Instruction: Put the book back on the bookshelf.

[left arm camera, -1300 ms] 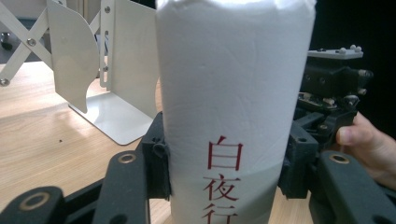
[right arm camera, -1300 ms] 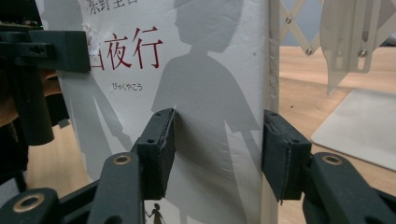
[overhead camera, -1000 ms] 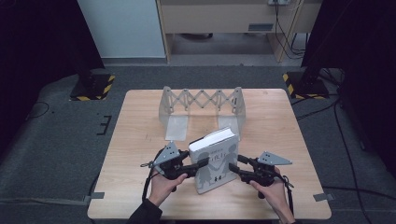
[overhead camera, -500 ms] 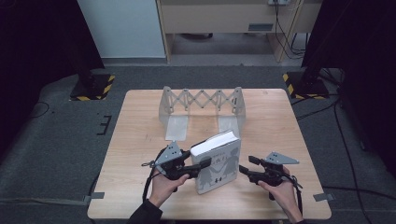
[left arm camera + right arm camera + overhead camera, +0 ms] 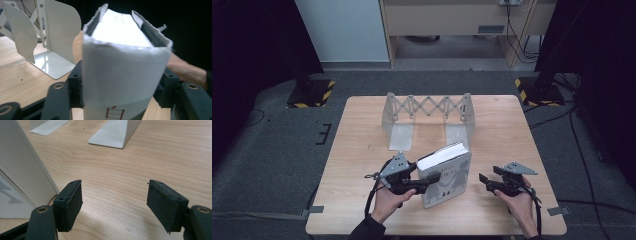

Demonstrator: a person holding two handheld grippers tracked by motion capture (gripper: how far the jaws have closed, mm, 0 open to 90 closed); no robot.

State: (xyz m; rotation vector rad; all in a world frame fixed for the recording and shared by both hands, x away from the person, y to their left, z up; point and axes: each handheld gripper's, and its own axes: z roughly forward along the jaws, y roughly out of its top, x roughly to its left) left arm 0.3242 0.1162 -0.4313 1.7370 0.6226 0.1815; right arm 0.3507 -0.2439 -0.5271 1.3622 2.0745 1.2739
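A thick white book (image 5: 447,175) stands on its edge on the wooden table (image 5: 362,150), tipped slightly. My left gripper (image 5: 429,181) is shut on its spine end. In the left gripper view the book (image 5: 122,75) sits between the two black pads, which touch both covers; these jaws have just been opening a little. My right gripper (image 5: 482,179) is apart from the book, to its right, low over the table. Its jaws have just been opening, and nothing is between them (image 5: 115,202). The book's cover (image 5: 22,170) is at the left of that view.
A grey metal expandable bookend rack (image 5: 427,107) stands at the back middle of the table, with its two foot plates (image 5: 117,132) pointing toward me. One upright of the rack (image 5: 50,37) is close behind the book. A person's hand (image 5: 187,70) is behind the book.
My right gripper has let go of the book, moved off to the right and opened wider. The book has come more upright in the left gripper, which stayed in place.
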